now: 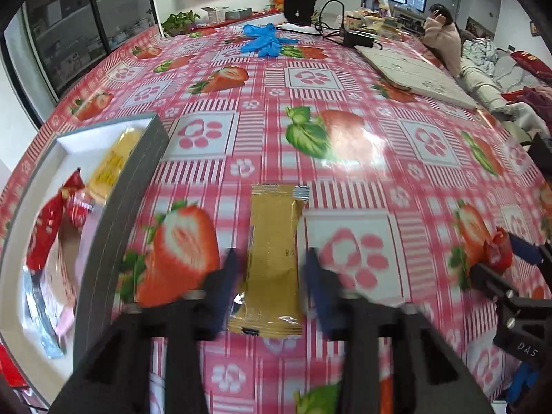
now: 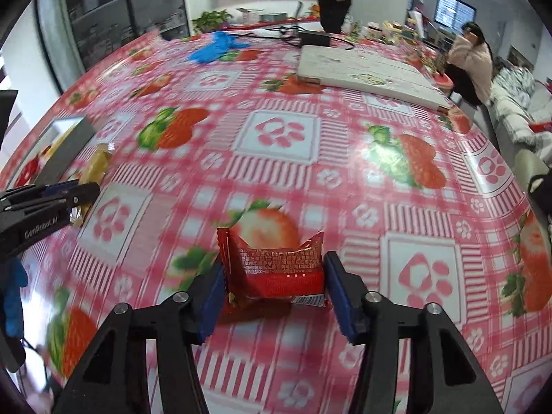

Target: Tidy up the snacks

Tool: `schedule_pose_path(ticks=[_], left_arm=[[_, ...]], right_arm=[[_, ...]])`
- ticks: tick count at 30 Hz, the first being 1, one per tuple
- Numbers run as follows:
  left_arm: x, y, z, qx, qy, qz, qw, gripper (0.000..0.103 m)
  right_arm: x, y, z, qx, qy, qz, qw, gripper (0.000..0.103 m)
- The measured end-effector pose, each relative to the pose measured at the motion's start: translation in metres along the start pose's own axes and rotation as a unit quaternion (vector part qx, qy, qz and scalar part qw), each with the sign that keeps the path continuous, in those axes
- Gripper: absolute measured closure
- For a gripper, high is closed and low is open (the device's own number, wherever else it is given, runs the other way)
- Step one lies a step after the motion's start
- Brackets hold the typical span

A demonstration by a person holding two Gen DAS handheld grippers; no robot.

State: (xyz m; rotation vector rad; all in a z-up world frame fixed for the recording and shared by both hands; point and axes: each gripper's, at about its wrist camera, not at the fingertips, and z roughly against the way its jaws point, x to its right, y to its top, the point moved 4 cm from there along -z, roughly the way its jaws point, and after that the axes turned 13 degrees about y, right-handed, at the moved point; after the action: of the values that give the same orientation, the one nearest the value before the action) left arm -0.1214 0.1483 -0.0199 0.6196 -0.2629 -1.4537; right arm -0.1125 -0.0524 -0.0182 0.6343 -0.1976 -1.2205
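A gold snack packet (image 1: pixel 274 258) lies flat on the strawberry tablecloth between the blue pads of my left gripper (image 1: pixel 274 276), whose jaws stand open on either side of it. A red snack packet (image 2: pixel 272 267) sits between the pads of my right gripper (image 2: pixel 272 289), which is shut on it. The grey box (image 1: pixel 138 179) at left holds a yellow packet (image 1: pixel 114 162), a red packet (image 1: pixel 51 220) and other wrappers. The right gripper with the red packet (image 1: pixel 496 250) shows at the right edge of the left wrist view. The left gripper (image 2: pixel 74 196) and gold packet (image 2: pixel 95 169) show at left in the right wrist view.
Blue gloves (image 1: pixel 265 39) lie at the far side of the table. A flat white board (image 2: pixel 365 69) lies at the far right, with a black box and cables (image 1: pixel 357 38) behind it. One person stands at the far edge; another sits at right.
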Motion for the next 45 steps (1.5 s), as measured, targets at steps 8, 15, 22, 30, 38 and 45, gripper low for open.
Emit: schedule_pose_path(ticks=[8,15,22,30,38,45], left_arm=[[-0.022,-0.003,0.005,0.041,-0.007,-0.006,0.9991,0.017],[-0.008,0.006,-0.020,0.040,-0.027,-0.011,0.9988,0.000],[-0.006,0.005,-0.022,0.040,-0.029,-0.016,0.9987,0.000],[-0.007,0.003,-0.021,0.041,-0.027,-0.015,0.9987,0.000],[-0.007,0.003,-0.021,0.041,-0.028,-0.016,0.9987,0.000],[-0.007,0.002,-0.021,0.041,-0.028,-0.016,0.9986,0.000]], right_arm=[[0.008,-0.024,0.014,0.017,-0.010,-0.043,0.999,0.000],[-0.001,-0.005,-0.005,0.023,-0.014,-0.057,0.998,0.000],[-0.009,-0.006,-0.011,0.037,-0.033,-0.031,0.998,0.000],[-0.009,-0.007,-0.011,0.036,-0.033,-0.031,0.998,0.000],[-0.009,-0.007,-0.011,0.037,-0.033,-0.031,0.998,0.000],[-0.010,-0.008,-0.011,0.037,-0.033,-0.031,0.998,0.000]])
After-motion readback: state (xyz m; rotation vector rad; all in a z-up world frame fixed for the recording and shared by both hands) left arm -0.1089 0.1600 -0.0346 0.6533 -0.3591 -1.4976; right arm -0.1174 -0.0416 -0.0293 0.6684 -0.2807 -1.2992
